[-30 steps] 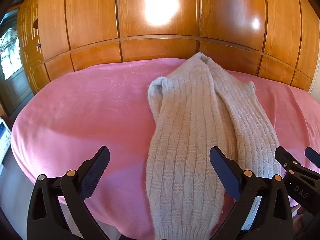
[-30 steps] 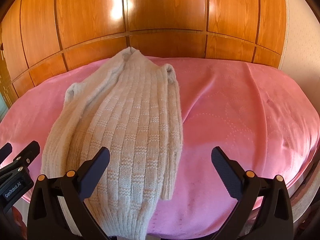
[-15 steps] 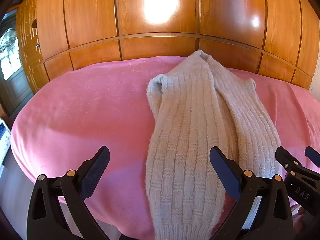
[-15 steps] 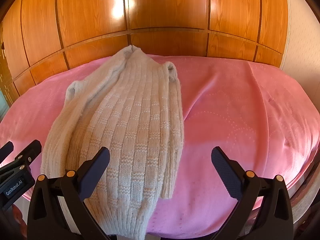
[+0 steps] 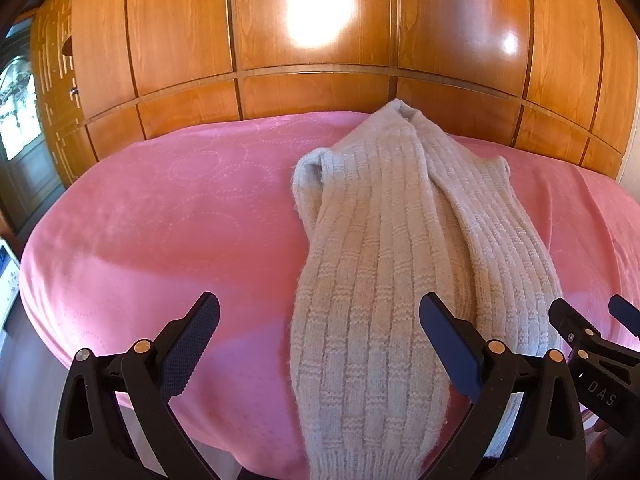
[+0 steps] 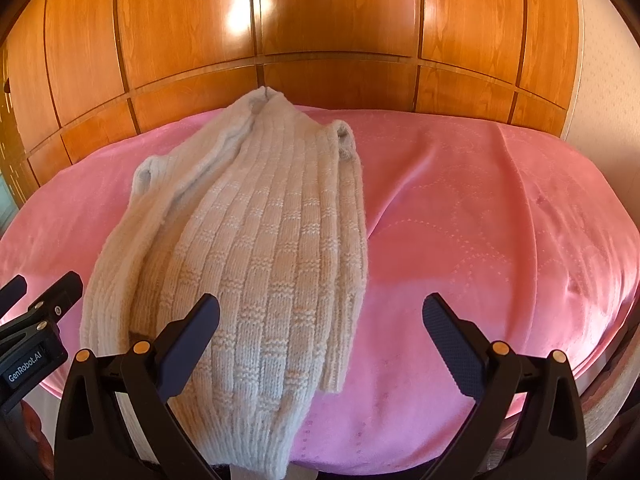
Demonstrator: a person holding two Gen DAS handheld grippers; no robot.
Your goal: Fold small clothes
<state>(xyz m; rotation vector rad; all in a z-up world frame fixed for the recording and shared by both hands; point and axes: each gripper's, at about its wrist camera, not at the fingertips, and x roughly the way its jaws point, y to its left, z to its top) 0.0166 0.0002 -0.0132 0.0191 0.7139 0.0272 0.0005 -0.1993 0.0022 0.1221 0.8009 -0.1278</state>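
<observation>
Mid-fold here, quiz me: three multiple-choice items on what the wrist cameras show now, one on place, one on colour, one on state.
1. Where does the knitted garment lie?
A. Lengthwise on the bed, near end over the front edge
B. Hung on the wooden panels
C. On the floor

2. What colour is the bedspread?
A. Blue
B. Pink
C. White

3. How do the left gripper and right gripper stand?
A. Both clamped on cloth
B. One open, one shut
C. Both open, holding nothing

Answers:
1 A, its hem drapes past the near edge in both views.
2 B, pink cloth surrounds the garment.
3 C, each pair of fingers is spread wide with nothing between.
</observation>
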